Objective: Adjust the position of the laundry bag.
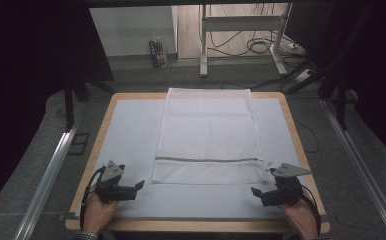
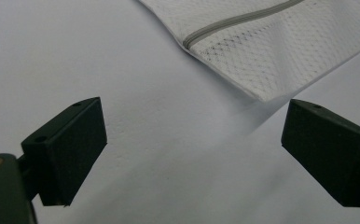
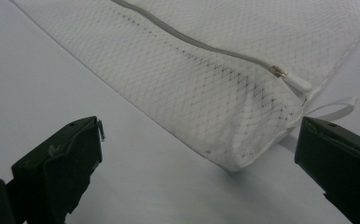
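Item: white mesh laundry bag [image 1: 208, 135], flat on the table [image 1: 131, 130], zipper [image 1: 206, 160] shut.
Left gripper [image 1: 140, 186] and right gripper [image 1: 255, 191]: jaws wide, empty, each aimed at a near bag corner just ahead, likely to pinch it. Zipper pull [image 3: 295, 83] and loop [image 3: 336, 107] lie beside the right jaw; nothing obstructs.

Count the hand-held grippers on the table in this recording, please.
2. The left hand-held gripper rests near the table's front left corner, jaws open; the right hand-held gripper sits near the front right corner, jaws open, beside the mesh bag.
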